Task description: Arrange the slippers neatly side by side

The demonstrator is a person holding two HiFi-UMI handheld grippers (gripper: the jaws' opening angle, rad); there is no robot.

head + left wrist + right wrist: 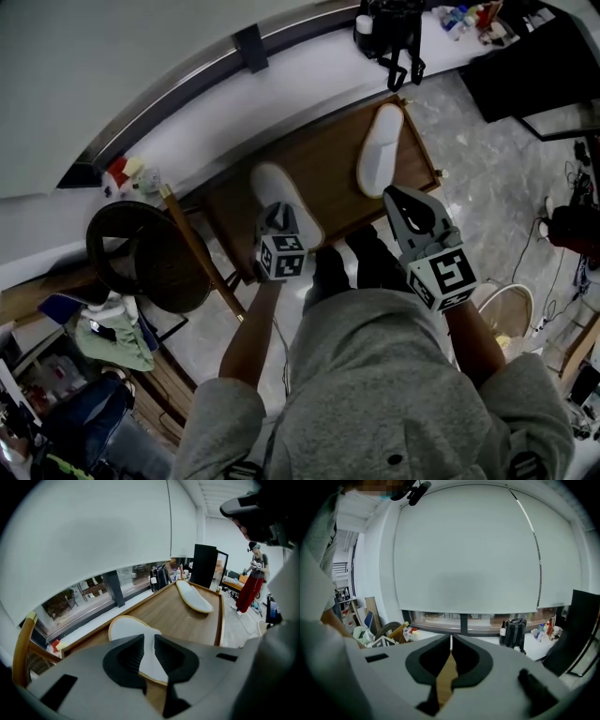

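Note:
Two white slippers lie on a low wooden table [323,155]. The left slipper [281,192] lies at an angle near the front left; the right slipper [380,150] lies further back, towards the right. My left gripper [278,216] hangs over the near end of the left slipper [129,627]. Its jaws stand a narrow gap apart, with the white upper showing between them [149,641] and no pad plainly pressing on it. The far slipper [194,597] lies across the table. My right gripper [396,195] is shut and empty at the table's front right, short of the right slipper. Only bare wood [447,677] shows below its jaws [451,641].
A round dark chair [141,253] with a wooden frame stands left of the table. A black bag [389,28] sits on the white sill behind it. A white fan [506,314] is on the marble floor at right. A person in red trousers [251,590] stands far off.

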